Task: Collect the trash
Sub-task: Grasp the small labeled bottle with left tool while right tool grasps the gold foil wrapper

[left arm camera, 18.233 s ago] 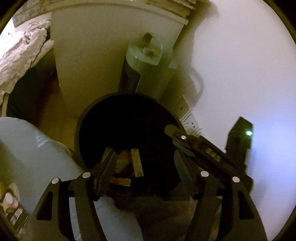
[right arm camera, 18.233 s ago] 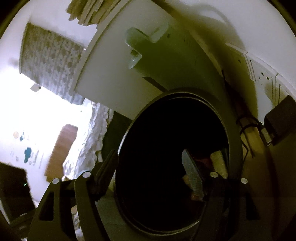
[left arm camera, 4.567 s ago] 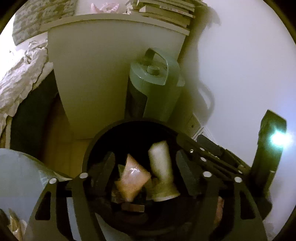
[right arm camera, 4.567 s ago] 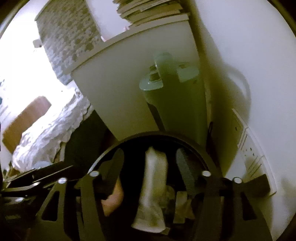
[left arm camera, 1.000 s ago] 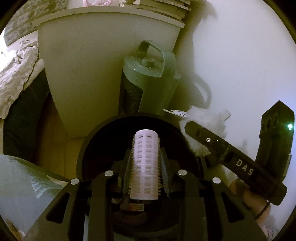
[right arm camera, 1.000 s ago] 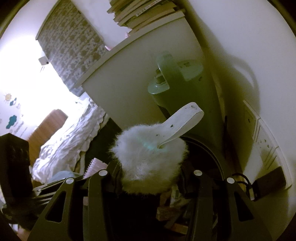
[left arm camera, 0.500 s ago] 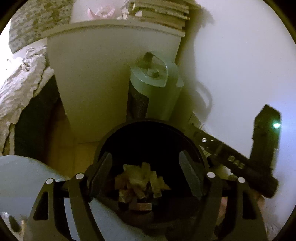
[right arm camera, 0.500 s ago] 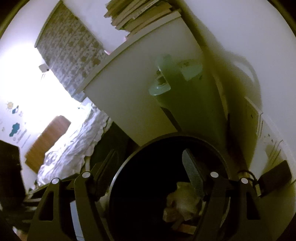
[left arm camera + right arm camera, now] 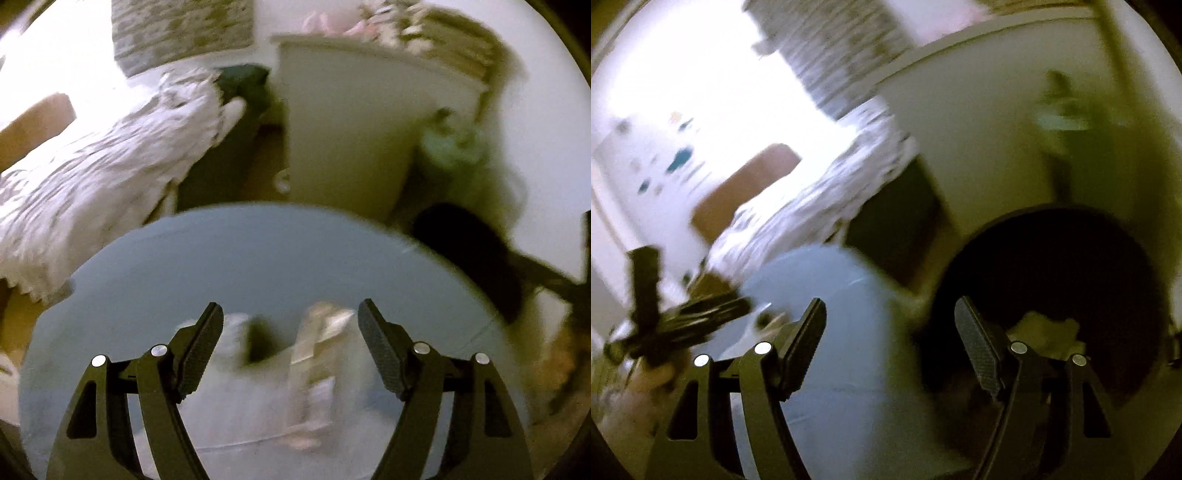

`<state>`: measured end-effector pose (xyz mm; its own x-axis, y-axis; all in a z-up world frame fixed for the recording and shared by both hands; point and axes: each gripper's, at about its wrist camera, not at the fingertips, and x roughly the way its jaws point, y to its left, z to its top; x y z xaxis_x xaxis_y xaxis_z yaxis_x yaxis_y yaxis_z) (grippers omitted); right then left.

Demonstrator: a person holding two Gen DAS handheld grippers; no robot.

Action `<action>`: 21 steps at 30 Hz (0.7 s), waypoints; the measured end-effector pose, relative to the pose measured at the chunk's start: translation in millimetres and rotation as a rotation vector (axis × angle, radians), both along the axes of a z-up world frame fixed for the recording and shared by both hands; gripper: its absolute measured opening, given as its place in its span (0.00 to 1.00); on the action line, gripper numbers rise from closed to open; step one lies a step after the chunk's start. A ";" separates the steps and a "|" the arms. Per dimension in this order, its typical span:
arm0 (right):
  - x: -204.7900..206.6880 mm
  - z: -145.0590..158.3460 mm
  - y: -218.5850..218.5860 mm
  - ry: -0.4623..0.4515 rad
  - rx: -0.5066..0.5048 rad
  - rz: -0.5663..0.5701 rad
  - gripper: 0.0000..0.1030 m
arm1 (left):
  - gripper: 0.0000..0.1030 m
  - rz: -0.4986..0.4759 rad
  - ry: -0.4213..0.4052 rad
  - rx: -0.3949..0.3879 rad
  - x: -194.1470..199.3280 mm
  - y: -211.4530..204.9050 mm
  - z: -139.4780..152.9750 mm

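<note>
Both grippers are spread wide and hold nothing. The left gripper (image 9: 290,350) hangs over blurred pale scraps of litter (image 9: 317,354) on the round grey-blue surface (image 9: 258,258), likely its next pickup; the right gripper (image 9: 890,350) sits at that surface's edge beside the round black bin (image 9: 1052,266), crumpled paper (image 9: 1045,330) inside.

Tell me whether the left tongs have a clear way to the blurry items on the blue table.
Probably yes: the left tongs are open and empty above the blue table, with the blurred items between them and nothing in between.
</note>
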<state>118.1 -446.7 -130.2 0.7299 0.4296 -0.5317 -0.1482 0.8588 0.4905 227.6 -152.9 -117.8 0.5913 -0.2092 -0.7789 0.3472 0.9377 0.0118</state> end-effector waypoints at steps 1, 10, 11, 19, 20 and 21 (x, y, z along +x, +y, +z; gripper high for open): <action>-1.7 5.4 16.1 0.010 -0.019 0.030 0.70 | 0.73 0.014 0.012 0.011 2.3 8.9 -5.4; 15.4 14.8 164.9 0.180 -0.241 0.258 0.70 | 0.65 0.007 0.036 0.005 17.6 31.3 -34.8; 18.1 13.1 173.0 0.190 -0.252 0.262 0.70 | 0.55 0.008 0.030 0.021 19.3 31.0 -37.2; 51.1 -4.1 226.9 0.263 -0.327 0.253 0.70 | 0.19 0.058 0.023 -0.088 20.7 61.7 -34.1; 52.5 -9.2 226.5 0.268 -0.336 0.247 0.70 | 0.19 0.062 0.026 -0.103 18.3 67.5 -34.0; 54.8 -9.6 231.2 0.258 -0.350 0.237 0.70 | 0.19 0.065 0.024 -0.109 15.5 71.6 -33.7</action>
<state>172.9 -215.5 -139.8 0.4592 0.3313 -0.8242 -0.2715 0.9358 0.2248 243.1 -81.3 -151.4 0.5880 -0.2554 -0.7675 0.2847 0.9535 -0.0991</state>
